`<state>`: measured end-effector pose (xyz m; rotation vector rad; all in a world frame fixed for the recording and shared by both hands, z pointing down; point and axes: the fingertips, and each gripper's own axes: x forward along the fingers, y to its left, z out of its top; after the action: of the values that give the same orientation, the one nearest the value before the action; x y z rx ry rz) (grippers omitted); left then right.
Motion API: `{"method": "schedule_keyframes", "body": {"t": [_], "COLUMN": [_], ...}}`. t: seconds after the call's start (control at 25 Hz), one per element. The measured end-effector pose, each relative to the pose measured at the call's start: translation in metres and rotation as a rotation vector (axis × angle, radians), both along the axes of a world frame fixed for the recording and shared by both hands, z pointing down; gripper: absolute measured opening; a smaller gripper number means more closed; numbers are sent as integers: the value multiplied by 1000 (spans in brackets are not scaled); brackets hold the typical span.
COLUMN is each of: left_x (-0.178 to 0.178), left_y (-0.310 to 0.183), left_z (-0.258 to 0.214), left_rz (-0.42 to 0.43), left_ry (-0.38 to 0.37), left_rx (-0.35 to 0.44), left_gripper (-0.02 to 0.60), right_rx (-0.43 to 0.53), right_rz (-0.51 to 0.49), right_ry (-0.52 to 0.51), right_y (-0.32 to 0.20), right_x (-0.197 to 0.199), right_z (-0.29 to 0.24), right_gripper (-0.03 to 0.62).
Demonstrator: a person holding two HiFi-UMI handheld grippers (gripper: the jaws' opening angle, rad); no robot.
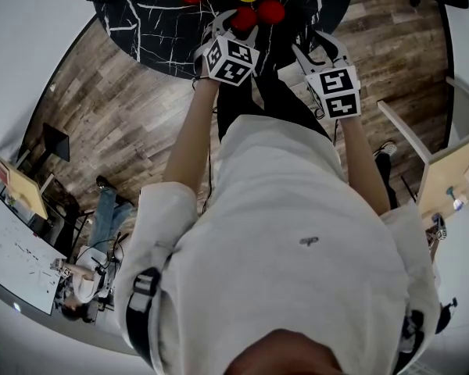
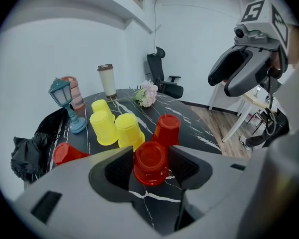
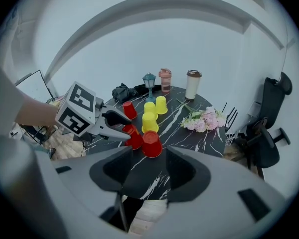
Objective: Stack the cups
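the left gripper has its jaws apart around an upturned red cup, which stands on the black veined table well to the near right of the blue lantern; the pads sit just beside the cup's sides and no squeeze shows

the right gripper hangs at the table's near edge, farther from the lantern than the left one, with its jaws wide apart and nothing between them

a second red cup, also mouth down, stands well right of the lantern, just behind the flanked one

a third red cup sits near the lantern's front, partly hidden by the left jaw, and a black cloth is bunched to the lantern's near left

a yellow cup and a second yellow cup stand mouth down, side by side, just right of the lantern, with a third yellow cup behind them

a pink tumbler stands right behind the lantern, a tall lidded cup farther back to the lantern's right, and pink flowers farther right again
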<state>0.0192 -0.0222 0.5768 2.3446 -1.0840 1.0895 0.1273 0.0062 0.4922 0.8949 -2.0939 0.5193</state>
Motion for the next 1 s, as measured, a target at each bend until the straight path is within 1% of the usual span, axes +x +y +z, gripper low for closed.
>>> {"method": "schedule_keyframes", "body": {"t": [0.16,0.4,0.56,0.72,1.0], "left_x": [2,0,-12,-24,-59], "left_y": [0,6,3,-1,-22], "left_z": [-4,-17,-27,-33,-36], "left_rz": [-7,-21,-44,-65,-93], "left_ry": [11,29,51,58,57], "left_rx": [1,25,40,54,92], "left_gripper": [227,229,229,229,229], "right_rx": [-7,-12,-12,-10,-8], "right_rz": [2,-12,-26,-36,-12], "right_ry": [-9,-10,-17,-10,2], "right_y": [0,1,-6,-12,-18], "right_x": [2,1,-14,-24,-41], "right_z": [-1,4,0,-1,-6], "right_gripper": [215,215,215,215,215]}}
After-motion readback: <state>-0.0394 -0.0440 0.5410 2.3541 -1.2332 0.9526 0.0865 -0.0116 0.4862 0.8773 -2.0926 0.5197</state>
